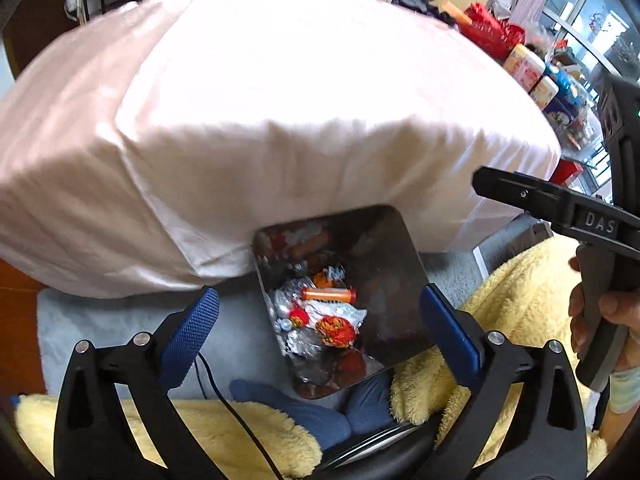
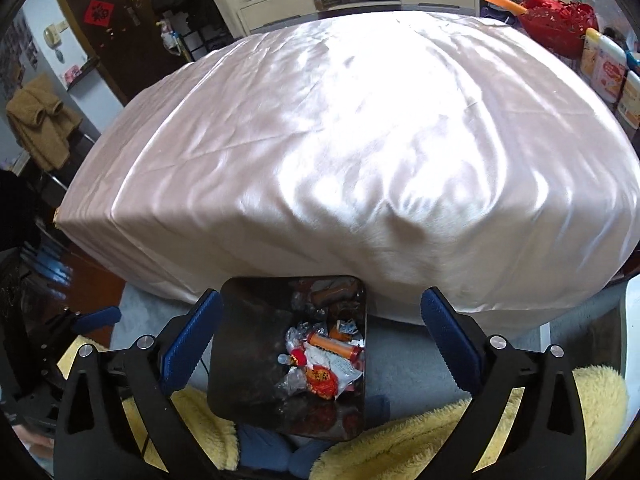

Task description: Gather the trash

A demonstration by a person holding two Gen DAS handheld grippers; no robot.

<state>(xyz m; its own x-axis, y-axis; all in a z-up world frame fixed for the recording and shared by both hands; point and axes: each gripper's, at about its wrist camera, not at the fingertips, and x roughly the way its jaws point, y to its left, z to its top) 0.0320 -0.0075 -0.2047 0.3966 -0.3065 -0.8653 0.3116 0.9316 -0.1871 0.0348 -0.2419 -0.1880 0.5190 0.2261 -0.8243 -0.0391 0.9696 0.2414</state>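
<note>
A shiny metal trash bin (image 1: 396, 280) stands on the floor below me, against the table's draped front; it also shows in the right wrist view (image 2: 248, 344). Inside lie crumpled wrappers (image 1: 336, 330), foil and an orange tube (image 1: 328, 294), also seen in the right wrist view (image 2: 334, 346). My left gripper (image 1: 320, 332) is open and empty above the bin. My right gripper (image 2: 322, 340) is open and empty above the bin too; its body shows in the left wrist view (image 1: 560, 208) at the right.
A table under a shiny pale pink cloth (image 2: 360, 140) fills the view ahead. Red bags (image 2: 556, 20) and boxes (image 2: 604, 68) stand at its far right. A yellow fleece garment (image 1: 500, 300) and blue slippers (image 1: 304, 412) are below.
</note>
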